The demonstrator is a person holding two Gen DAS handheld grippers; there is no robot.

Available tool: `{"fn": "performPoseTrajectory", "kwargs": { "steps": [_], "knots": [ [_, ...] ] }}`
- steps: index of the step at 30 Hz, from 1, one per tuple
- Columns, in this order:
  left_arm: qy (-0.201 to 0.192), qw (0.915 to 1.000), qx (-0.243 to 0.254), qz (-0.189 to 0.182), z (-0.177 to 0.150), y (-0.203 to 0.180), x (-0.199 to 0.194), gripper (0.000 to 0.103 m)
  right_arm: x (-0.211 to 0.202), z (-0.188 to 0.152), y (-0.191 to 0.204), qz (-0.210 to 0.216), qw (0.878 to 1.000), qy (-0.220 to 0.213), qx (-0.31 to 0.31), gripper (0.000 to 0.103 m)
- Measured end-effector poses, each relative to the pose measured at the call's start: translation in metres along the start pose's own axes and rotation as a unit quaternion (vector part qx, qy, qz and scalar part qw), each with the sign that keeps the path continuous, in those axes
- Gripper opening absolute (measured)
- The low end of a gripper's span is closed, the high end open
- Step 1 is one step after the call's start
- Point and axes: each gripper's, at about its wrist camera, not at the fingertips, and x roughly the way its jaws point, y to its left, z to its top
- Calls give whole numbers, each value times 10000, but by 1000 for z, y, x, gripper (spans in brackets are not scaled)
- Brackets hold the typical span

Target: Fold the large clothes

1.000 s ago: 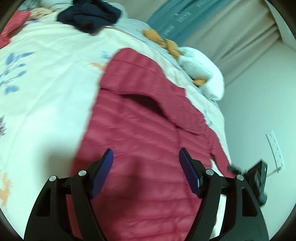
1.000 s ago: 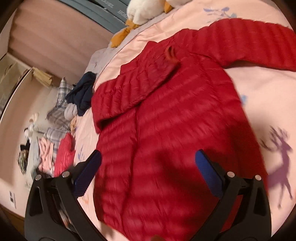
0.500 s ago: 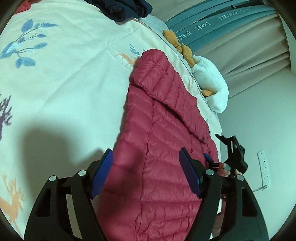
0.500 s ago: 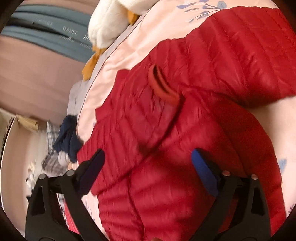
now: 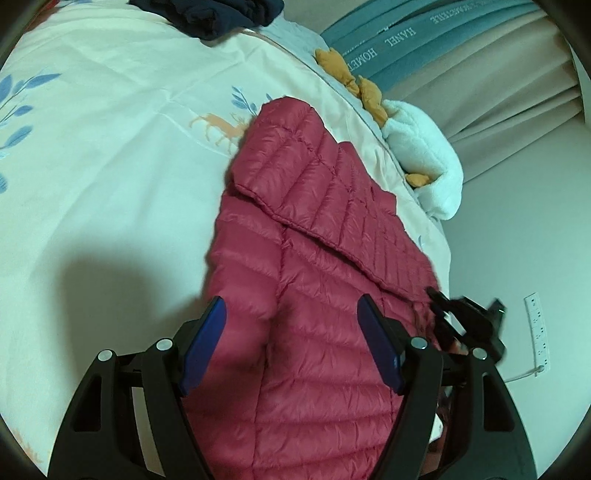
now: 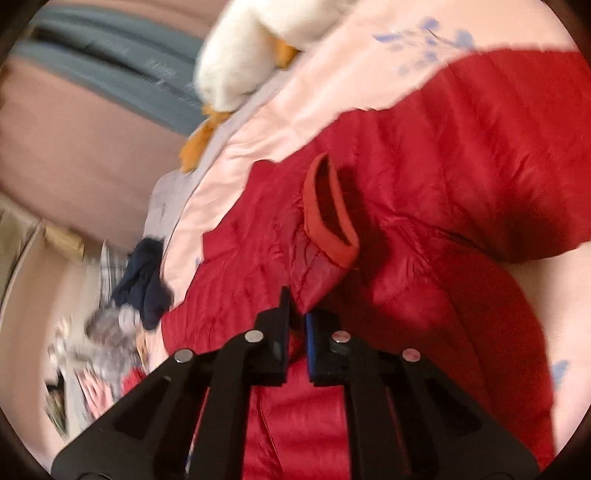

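A red quilted down jacket [image 5: 314,295] lies spread on the bed, with one sleeve folded across its front. My left gripper [image 5: 290,301] hovers open just above the jacket's left edge, and fabric shows between its blue pads [image 5: 205,343]. In the right wrist view the same jacket [image 6: 461,184] fills the frame. My right gripper [image 6: 297,306] has its jaws closing to a tight pinch on the folded sleeve, just below the cuff [image 6: 332,206]. The right gripper [image 5: 461,317] also shows at the jacket's right edge in the left wrist view.
The jacket lies on a pale duvet [image 5: 110,166] printed with deer and blue leaves. A white plush toy [image 5: 424,147] with orange feet lies by the curtain [image 5: 498,74]. A dark navy garment [image 5: 210,14] lies at the far end. More clothes [image 6: 107,339] are heaped at the left.
My right gripper moved in on the folded sleeve and went from wide open to pinched on it. My left gripper drifted over the jacket's left edge, still open.
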Motion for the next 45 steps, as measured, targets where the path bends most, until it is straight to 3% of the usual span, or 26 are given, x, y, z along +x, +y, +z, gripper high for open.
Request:
{"fn": "performPoseTrajectory", "kwargs": {
  "steps": [3,4,6,8,10,12,14,18,20,23,25,31,33,36,38,45],
  "knots": [
    [51,9999,48,120,5,-5,13,74,5,-7,-12,-537,9978,336,-192,9],
    [62,9998,65,173,6,-7,16,74,6,-7,-16,-632,9971,356,-225,14],
    [116,9996,98,255,10,-10,23,74,4,-6,-25,-520,9976,439,-121,23],
    [119,9987,268,428,15,-20,27,74,-6,-7,-22,-438,9979,454,-165,55],
    [9,9970,511,587,21,-31,25,74,-27,-10,-9,-760,9949,102,-658,63],
    [-153,9936,807,779,27,-45,25,74,-44,-15,7,-1015,9866,-394,-1213,63],
    [-404,9831,1275,1249,36,-65,32,74,-45,-18,23,-914,9817,-501,-1594,63],
    [-461,9694,1676,1732,45,-84,63,74,-18,-22,51,-961,9667,-408,-2336,63],
    [-330,9640,1821,1909,44,-87,85,74,3,-29,63,-1211,9523,-298,-2784,62],
    [8,9538,1992,2250,36,-79,114,74,29,-37,59,-1572,9398,126,-3030,57],
    [21,9505,2079,2311,30,-74,122,74,39,-43,49,-1821,9304,295,-3168,57],
    [183,9531,2063,2207,35,-70,120,74,51,-47,44,-1920,9285,386,-3155,57],
    [201,9560,1950,2183,37,-72,114,74,35,-51,49,-1829,9320,317,-3113,58],
    [65,9673,1720,1862,29,-70,86,74,-4,-61,55,-1343,9395,133,-3149,65],
    [-48,9713,1681,1682,18,-66,62,74,-30,-68,54,-1246,9410,-24,-3146,71],
    [-173,9812,1423,1296,-25,-39,-13,75,-99,-97,27,-991,9519,-73,-2900,79]
  ]
}}
